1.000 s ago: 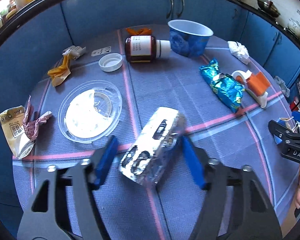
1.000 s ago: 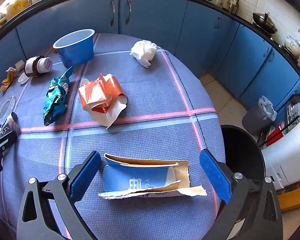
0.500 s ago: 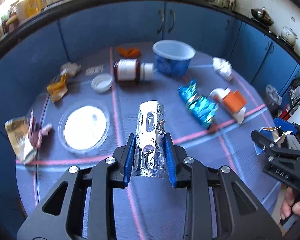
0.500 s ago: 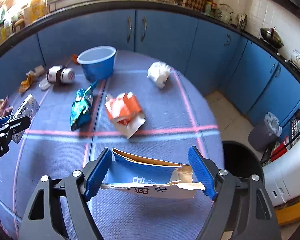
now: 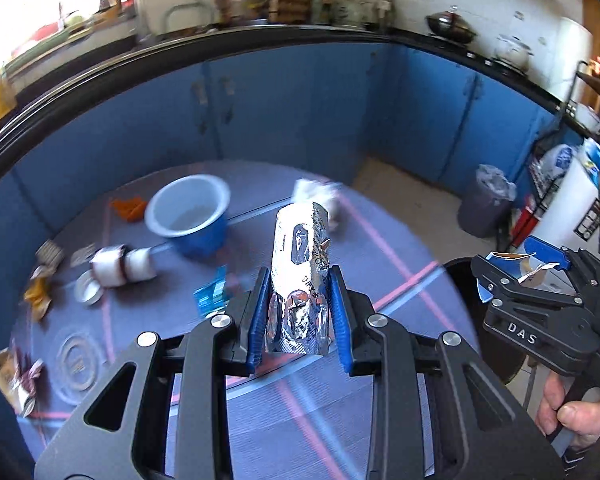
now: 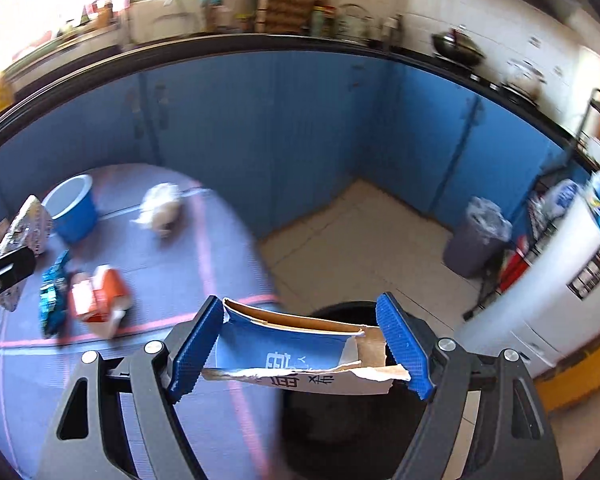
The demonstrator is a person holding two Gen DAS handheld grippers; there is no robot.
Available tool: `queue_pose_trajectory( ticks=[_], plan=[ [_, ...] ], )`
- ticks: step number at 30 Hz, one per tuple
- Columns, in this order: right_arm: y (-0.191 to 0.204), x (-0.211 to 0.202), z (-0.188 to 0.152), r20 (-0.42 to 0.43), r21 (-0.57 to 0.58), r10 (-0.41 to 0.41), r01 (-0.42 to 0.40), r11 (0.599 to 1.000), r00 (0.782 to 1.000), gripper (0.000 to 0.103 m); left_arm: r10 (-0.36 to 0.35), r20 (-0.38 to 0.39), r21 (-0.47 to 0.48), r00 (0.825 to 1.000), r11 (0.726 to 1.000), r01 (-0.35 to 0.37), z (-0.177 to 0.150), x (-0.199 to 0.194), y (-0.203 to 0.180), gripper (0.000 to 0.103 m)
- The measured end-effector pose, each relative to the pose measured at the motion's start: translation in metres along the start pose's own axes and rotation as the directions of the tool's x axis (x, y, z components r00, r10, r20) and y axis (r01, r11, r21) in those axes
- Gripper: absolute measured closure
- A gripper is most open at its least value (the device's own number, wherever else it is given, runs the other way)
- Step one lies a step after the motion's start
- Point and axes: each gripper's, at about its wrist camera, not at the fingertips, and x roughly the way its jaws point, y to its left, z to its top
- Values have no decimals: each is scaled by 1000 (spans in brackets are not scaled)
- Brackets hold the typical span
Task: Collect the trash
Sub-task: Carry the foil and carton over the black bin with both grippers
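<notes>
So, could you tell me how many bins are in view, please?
2: a black bin right under the right gripper beside the table, and a grey lined bin by the far cabinets. Others may be hidden.

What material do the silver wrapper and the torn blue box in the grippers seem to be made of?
Silver wrapper: probably metallised foil film; shiny, crinkled, mirror-like creases. Torn blue box: likely thin cardboard; brown inner face, ragged torn edge, matte blue print outside.
</notes>
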Motion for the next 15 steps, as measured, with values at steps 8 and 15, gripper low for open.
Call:
queue_pose_trajectory(
  ticks=[8,15],
  plan=[
    [-49,6,-4,-9,59,-110,110,992,994,24,-68,-17,51,998,996,69,16,10,-47,73],
    [-64,11,-6,-35,84,-110,113,990,993,23,-92,-14,86,996,992,93,21,9,-72,73]
  ],
)
